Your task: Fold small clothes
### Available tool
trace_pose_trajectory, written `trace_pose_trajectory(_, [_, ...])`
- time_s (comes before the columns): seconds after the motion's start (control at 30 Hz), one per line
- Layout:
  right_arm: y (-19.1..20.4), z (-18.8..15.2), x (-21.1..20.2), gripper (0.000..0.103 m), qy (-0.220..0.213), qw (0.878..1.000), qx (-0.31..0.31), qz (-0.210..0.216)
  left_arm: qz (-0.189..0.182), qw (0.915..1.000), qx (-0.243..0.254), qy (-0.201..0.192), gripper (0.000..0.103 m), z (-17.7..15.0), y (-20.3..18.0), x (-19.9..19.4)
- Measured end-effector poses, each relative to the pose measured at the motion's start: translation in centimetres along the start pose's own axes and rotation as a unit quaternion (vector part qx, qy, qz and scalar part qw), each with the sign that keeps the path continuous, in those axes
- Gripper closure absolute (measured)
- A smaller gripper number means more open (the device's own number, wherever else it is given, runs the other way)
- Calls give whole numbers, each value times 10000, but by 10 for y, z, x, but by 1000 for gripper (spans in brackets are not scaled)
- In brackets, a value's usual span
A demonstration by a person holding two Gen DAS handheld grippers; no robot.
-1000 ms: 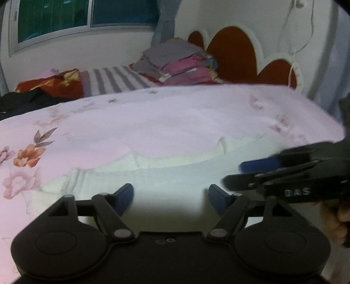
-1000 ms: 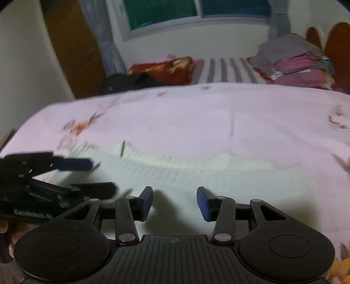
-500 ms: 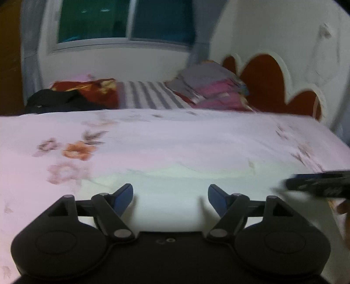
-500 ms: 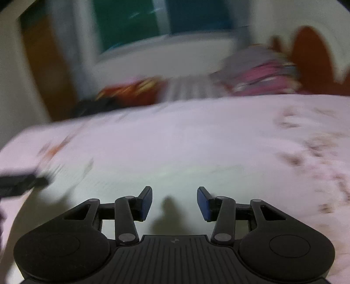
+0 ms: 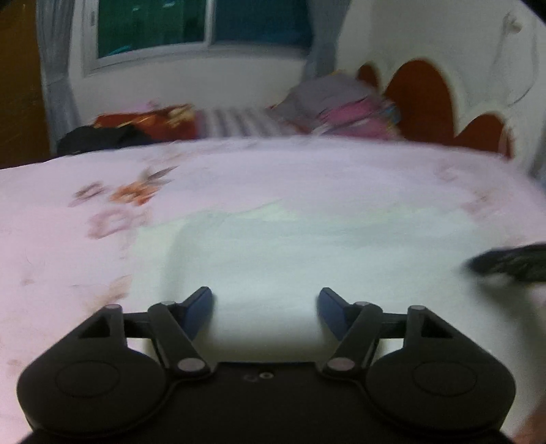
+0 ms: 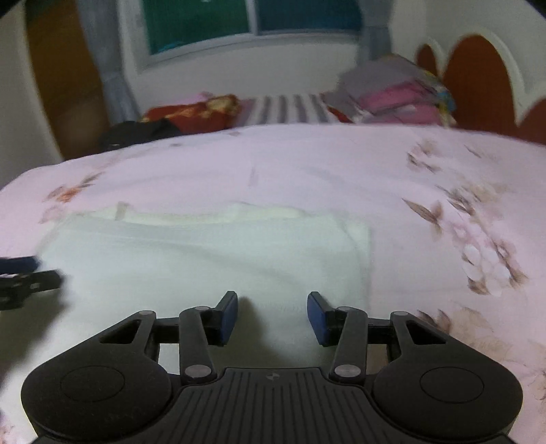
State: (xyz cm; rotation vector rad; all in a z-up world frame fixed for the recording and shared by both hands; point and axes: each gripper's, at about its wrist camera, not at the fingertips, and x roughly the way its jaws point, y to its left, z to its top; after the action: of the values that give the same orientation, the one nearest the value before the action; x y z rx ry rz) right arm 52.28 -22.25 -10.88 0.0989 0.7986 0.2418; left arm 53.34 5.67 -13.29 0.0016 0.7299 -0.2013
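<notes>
White knit garment (image 6: 211, 252) lies flat on the bed (image 6: 307, 170), on a pink floral sheet, toward the near edge. Its far border shows a ribbed, cream-coloured band; its right side ends in a straight vertical edge, just short of the flower print on the sheet.

Right gripper (image 6: 272, 316) — jaws parted wide, nothing between the blue pads. It sits low over the near right part of the garment; whether the tips touch the cloth cannot be told. In the left wrist view it appears only as a dark blur at the right margin (image 5: 508, 263), over the garment's right portion.

Left gripper (image 5: 265, 316) — jaws likewise wide apart, holding nothing. It is over the near left part of the garment, with white cloth filling the gap between the fingers. In the right wrist view its tips enter from the left margin (image 6: 24, 276), at the garment's left side. The two grippers are well apart, one toward each side of the cloth.

At the far edge of the bed: a stack of folded clothes (image 6: 392, 92) in grey and pink toward the right corner, a striped cloth (image 6: 286, 109) beside it, a red patterned item (image 6: 194, 112) and a dark heap (image 6: 140, 133) toward the left. A scalloped red headboard (image 5: 423, 99) stands at the right. A window (image 6: 252, 20) is in the back wall. The left wrist view is motion-blurred throughout
</notes>
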Motion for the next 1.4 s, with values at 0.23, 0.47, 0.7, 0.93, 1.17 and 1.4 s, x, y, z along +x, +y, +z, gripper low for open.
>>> trace_pose_trajectory(0.23, [46,-25,6,58,97,9975,-654,253,-110,9970,710,279,28,-20,-44,17])
trace_pose_trajectory(0.47, [46,-36,-8,58,147,9978,-645,-102,146,9972,622,388,25,-32,-32,-3])
trace_pose_trajectory(0.7, [43,-57,-59,58,74,9987,-293,404,16,9997,245,76,33,-52,-36,-61])
trace_pose_trajectory(0.93, [80,-102,-79,73,225,9935,-401,1042,-167,9992,281,216,34,-86,-69,-80])
trace_pose_trajectory(1.17, [95,-115,-77,81,291,9937,-340,1026,13,9992,94,382,40,-99,-65,-85])
trace_pose_trajectory(1.4, [62,-119,-88,81,205,9982,36,554,383,9987,-81,341,40,-102,-29,-98])
